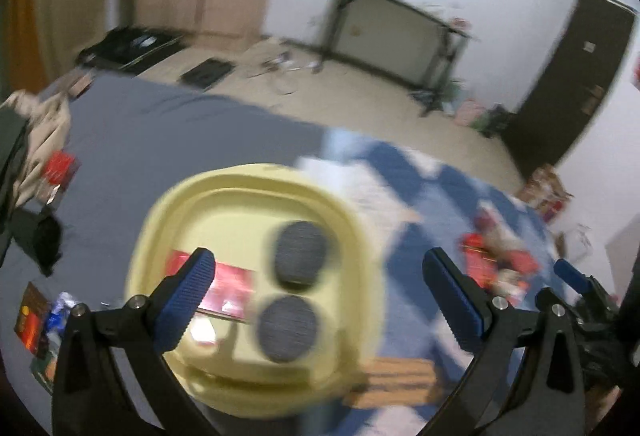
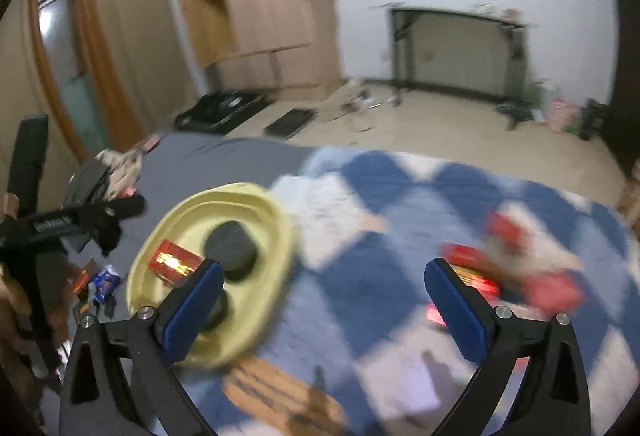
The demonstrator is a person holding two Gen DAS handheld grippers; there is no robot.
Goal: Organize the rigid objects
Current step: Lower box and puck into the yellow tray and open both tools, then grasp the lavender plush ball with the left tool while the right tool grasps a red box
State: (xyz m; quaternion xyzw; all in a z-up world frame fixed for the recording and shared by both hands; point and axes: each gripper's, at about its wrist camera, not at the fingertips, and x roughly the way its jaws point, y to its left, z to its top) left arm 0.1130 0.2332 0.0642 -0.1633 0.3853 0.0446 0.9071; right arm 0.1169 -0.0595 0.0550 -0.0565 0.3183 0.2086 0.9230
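Both frames motion-blurred. My left gripper (image 1: pixel 318 292) stands spread wide with nothing between its blue pads; my right gripper (image 2: pixel 320 302) likewise wide and empty. The pale yellow tray (image 1: pixel 176 204) sits on the bed where grey sheet (image 1: pixel 160 124) meets blue-and-white checked blanket (image 2: pixel 400 196). In the tray: one red box (image 1: pixel 230 288) lying flat, and two dark round pucks (image 1: pixel 300 252), one behind the other, close together. More red boxes (image 2: pixel 472 276) lie loose on the blanket, well apart from the tray, to its right; blur hides their count. Judgement: these boxes look stiff, light and glossy, so the pads may slip on the film. I would take one across its narrow sides, pads flat on the faces, not on a corner. Soft bedding beneath will give under pressure, so I should close gently and lift straight. The tray looks light and could tip if I nudge its rim.
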